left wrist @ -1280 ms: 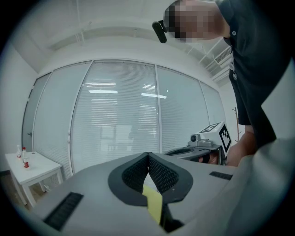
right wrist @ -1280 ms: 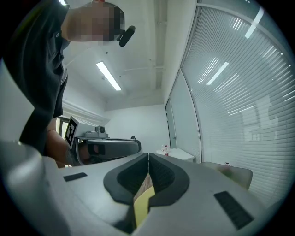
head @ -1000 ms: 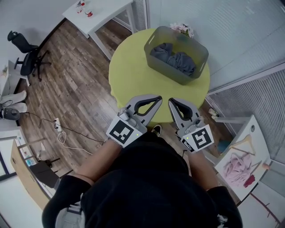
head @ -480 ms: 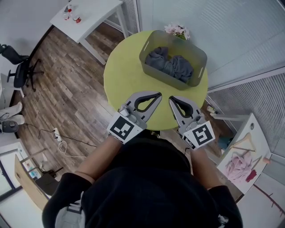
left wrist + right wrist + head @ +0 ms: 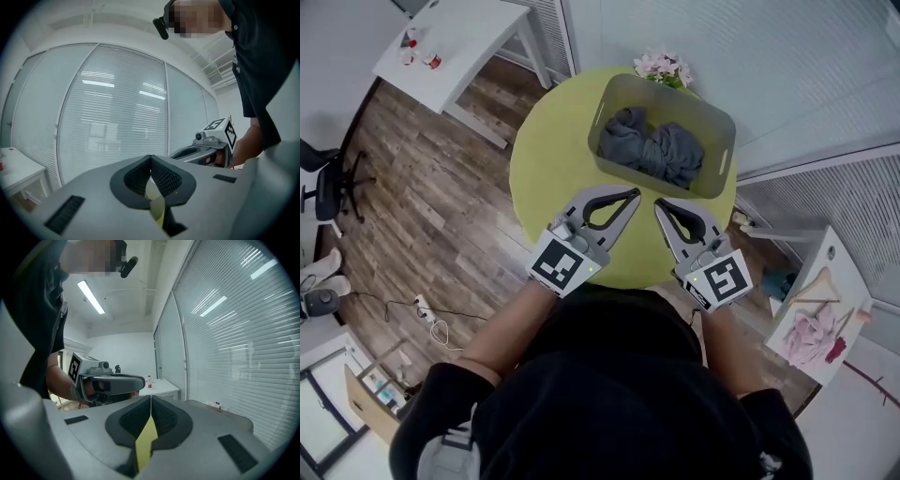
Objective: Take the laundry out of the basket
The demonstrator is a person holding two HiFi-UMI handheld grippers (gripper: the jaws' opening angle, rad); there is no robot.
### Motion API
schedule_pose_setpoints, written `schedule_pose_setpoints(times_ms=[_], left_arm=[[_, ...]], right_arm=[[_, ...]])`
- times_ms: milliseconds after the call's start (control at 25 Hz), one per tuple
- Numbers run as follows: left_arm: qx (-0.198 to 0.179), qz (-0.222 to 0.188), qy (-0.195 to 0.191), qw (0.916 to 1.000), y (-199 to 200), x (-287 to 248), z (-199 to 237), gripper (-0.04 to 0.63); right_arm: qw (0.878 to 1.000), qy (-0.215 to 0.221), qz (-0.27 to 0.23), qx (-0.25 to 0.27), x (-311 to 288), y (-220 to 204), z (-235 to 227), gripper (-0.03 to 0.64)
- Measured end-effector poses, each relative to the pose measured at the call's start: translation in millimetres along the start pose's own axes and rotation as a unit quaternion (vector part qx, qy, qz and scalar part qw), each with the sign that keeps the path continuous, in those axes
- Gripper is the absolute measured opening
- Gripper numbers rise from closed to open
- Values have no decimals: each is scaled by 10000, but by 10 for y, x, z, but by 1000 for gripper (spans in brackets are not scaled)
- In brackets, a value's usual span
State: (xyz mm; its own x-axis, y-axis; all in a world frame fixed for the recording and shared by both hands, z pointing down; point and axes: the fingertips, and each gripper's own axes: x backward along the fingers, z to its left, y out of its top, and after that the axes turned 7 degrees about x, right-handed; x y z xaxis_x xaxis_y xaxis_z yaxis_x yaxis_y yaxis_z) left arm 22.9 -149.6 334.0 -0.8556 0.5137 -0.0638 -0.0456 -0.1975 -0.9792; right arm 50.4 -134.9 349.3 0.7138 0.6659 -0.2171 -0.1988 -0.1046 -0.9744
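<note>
A grey-green laundry basket [image 5: 720, 122] stands at the far side of a round yellow-green table [image 5: 546, 159], with dark grey laundry [image 5: 649, 148] bunched inside it. My left gripper [image 5: 636, 194] and right gripper [image 5: 657, 205] hover side by side over the table's near edge, tips pointing at the basket and short of it. Both are shut with nothing between the jaws. In the left gripper view the jaw tips [image 5: 150, 157] meet, and the right gripper [image 5: 206, 152] shows beside them. In the right gripper view the tips [image 5: 150, 397] also meet, with the left gripper [image 5: 110, 383] alongside.
A small pot of pink flowers [image 5: 661, 66] stands behind the basket. A white side table [image 5: 464, 42] with small bottles is at the far left on the wooden floor. A white stand [image 5: 820, 314] with pink cloth is at the right. Glass walls with blinds lie beyond the table.
The head view has shifted, so the table and basket sit lower and nearer to both grippers. The grippers keep their side-by-side pose, both shut.
</note>
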Motion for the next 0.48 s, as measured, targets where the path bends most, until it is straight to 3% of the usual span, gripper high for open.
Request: schedule_pose_setpoints(times_ms=[480], left_arm=[[124, -2, -356, 9993, -12, -211, 510, 9]], right_arm=[[9960, -417, 760, 215, -404, -256, -453, 25]])
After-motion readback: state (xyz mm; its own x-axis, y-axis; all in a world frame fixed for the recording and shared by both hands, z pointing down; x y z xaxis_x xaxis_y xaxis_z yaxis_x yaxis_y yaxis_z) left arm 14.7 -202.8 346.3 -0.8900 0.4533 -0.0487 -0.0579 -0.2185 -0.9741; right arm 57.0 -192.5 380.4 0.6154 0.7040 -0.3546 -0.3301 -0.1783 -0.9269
